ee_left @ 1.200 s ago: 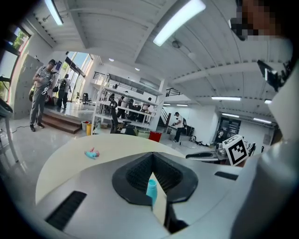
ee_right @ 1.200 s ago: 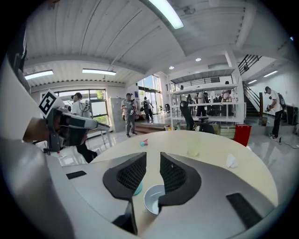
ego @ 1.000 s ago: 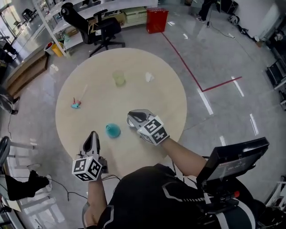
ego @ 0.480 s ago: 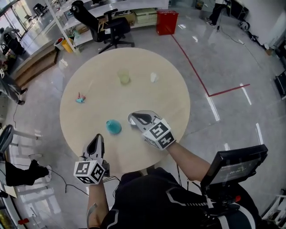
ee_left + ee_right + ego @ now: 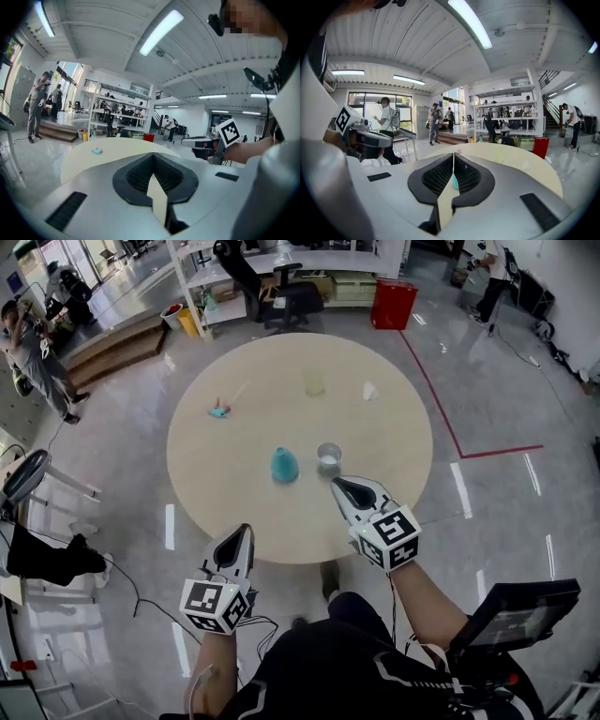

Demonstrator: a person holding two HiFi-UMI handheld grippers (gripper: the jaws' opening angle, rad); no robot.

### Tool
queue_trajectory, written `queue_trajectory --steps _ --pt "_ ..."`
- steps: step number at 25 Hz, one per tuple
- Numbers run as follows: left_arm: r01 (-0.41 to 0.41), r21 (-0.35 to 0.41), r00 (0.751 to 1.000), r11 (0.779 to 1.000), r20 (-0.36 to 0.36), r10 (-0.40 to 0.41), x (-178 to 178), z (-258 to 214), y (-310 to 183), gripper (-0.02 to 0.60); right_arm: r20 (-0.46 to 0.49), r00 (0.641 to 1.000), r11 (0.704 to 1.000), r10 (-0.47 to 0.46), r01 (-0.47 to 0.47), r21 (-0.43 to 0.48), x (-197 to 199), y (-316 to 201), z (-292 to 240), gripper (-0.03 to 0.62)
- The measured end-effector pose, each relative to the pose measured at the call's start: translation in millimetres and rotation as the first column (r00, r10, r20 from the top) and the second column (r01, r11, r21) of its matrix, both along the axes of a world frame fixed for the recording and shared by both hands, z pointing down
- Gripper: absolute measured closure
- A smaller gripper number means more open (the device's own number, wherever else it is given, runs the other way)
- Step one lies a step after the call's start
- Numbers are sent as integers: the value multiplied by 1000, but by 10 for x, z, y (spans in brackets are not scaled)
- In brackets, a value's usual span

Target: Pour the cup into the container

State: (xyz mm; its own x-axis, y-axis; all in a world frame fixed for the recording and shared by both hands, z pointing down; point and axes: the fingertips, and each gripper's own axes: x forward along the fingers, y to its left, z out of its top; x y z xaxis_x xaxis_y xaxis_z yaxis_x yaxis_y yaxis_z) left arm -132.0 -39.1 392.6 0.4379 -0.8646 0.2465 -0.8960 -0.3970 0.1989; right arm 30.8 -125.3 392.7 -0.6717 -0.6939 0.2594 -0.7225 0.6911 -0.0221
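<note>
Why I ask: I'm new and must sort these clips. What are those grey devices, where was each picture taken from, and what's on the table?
No robot: a person holds a grey claw in each hand. The overhead picture is from a camera on the person's head, looking down. The other two are from cameras riding on each claw, looking along its jaws. The left claw and right claw are both shut and empty, near the round table's front edge. On the table: a teal flask, a cup beside it, a pale container farther back, a white scrap and a small teal thing.
</note>
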Motion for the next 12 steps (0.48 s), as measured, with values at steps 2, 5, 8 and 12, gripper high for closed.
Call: queue_trajectory --steps 2,5,8,12 --pt "6 -19 1000 1000 9 -6 -138 44 331 581 5 1000 999 31 -31 -14 -29 343 17 582" --pt "21 -32 1000 999 -18 -22 -282 10 778 581 8 999 999 40 -40 -37 -79 875 -12 582" --pt "-9 -18 999 1000 -40 8 -242 -62 1127 581 4 999 998 45 -44 -34 -77 1348 -133 581" --pt "-61 32 995 998 -73 63 -84 -294 1497 582 43 997 998 62 -62 12 -8 1854 -368 581"
